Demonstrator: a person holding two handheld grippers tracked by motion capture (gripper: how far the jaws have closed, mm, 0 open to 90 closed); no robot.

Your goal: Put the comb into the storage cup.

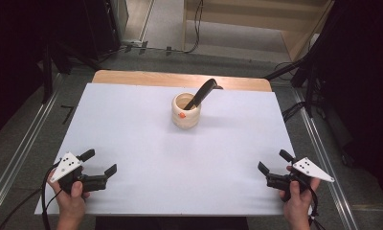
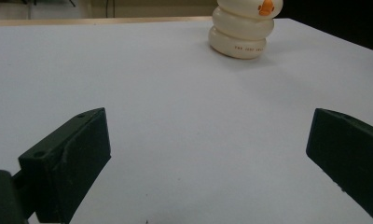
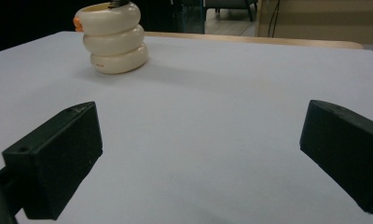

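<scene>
Left gripper point(image 1: 99, 162) low at the near left corner of the white table point(image 1: 132, 143), jaws spread wide, nothing between them. Right gripper point(image 1: 274, 161) at the near right corner, jaws likewise wide apart and empty. Well apart from both, toward the far middle of the table, a cream ribbed holder point(image 1: 186, 111) with a small orange mark on its side, standing upright. Inside it, a black utensil point(image 1: 201, 94), leaning up and to the right over the rim. Same holder at the top of the left gripper view point(image 2: 243, 29) and upper left in the right gripper view point(image 3: 113, 37).
</scene>
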